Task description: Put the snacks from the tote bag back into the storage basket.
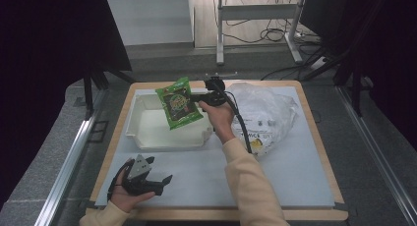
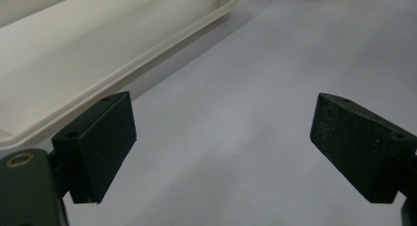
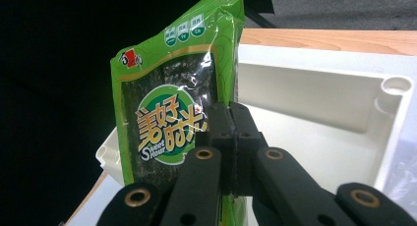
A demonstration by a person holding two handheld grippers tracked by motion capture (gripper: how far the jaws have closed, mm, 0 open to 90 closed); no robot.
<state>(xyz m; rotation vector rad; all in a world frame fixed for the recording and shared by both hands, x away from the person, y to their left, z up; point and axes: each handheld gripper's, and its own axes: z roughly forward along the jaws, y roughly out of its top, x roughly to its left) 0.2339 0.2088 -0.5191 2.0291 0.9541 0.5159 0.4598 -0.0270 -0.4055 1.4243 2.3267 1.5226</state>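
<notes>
High view: right gripper (image 1: 196,96) has its jaws clamped on the green snack packet (image 1: 179,102), held above the white bin (image 1: 147,137), so release remains. Left gripper (image 1: 156,183), jaws apart, rests on the tabletop (image 1: 285,177).

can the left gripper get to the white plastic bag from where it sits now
Probably not directly. The left gripper rests open at the near left, while the white plastic bag lies far right, with the person's right forearm crossing between them.
</notes>
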